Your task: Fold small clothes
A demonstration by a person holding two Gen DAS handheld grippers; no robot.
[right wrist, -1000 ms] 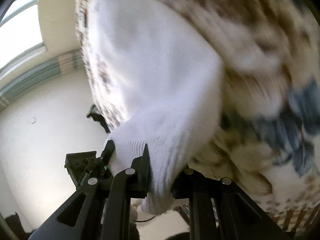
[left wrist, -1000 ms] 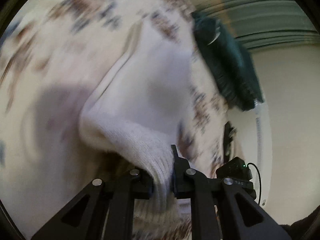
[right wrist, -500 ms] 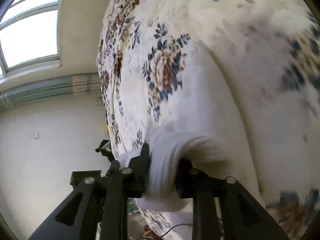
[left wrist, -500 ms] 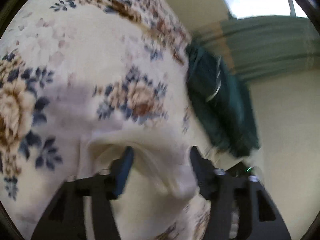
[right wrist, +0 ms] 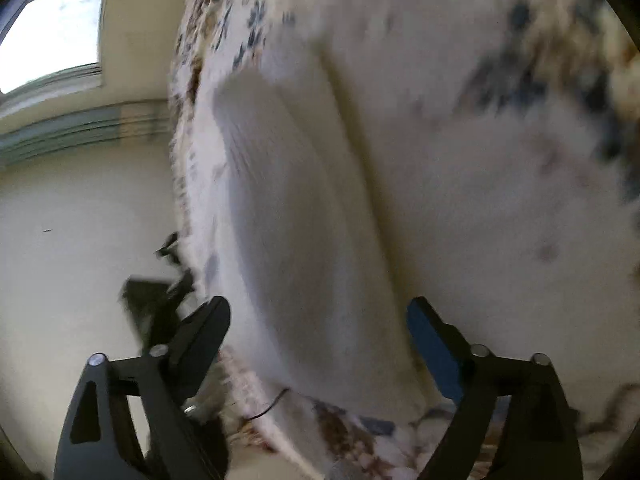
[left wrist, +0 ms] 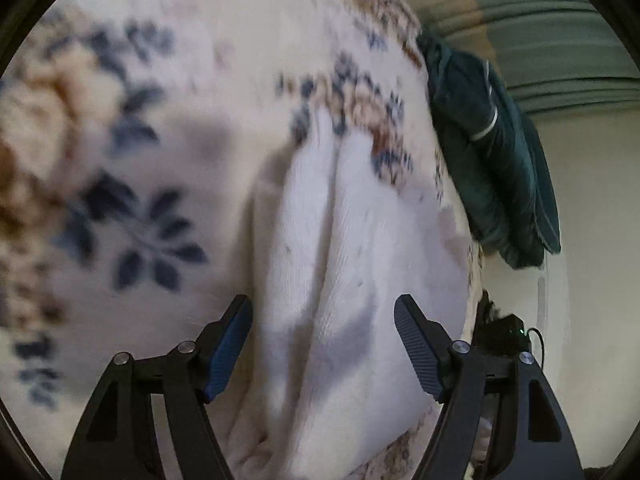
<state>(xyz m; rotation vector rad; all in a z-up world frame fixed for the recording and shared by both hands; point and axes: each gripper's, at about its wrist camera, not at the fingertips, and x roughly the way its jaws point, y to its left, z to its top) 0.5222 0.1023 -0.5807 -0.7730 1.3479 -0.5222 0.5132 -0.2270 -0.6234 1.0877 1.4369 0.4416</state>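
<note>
A small white knit garment (left wrist: 344, 240) lies folded on a floral cloth (left wrist: 140, 140), with a crease running along its length. My left gripper (left wrist: 322, 328) is open, its fingers spread to either side of the garment's near end and not holding it. The same garment (right wrist: 288, 208) shows in the right wrist view. My right gripper (right wrist: 318, 328) is open too, its fingers wide apart over the garment's other end. Both views are blurred.
A dark green garment (left wrist: 492, 152) lies at the cloth's far edge. The floral cloth (right wrist: 500, 140) ends near a pale wall (right wrist: 80, 220). A black device with a cable (left wrist: 508, 332) sits beyond the edge. Green curtains and a window are behind.
Both grippers were shut on the white garment a second ago. They have let go, opened wide and drawn back, and the garment now lies on the cloth.
</note>
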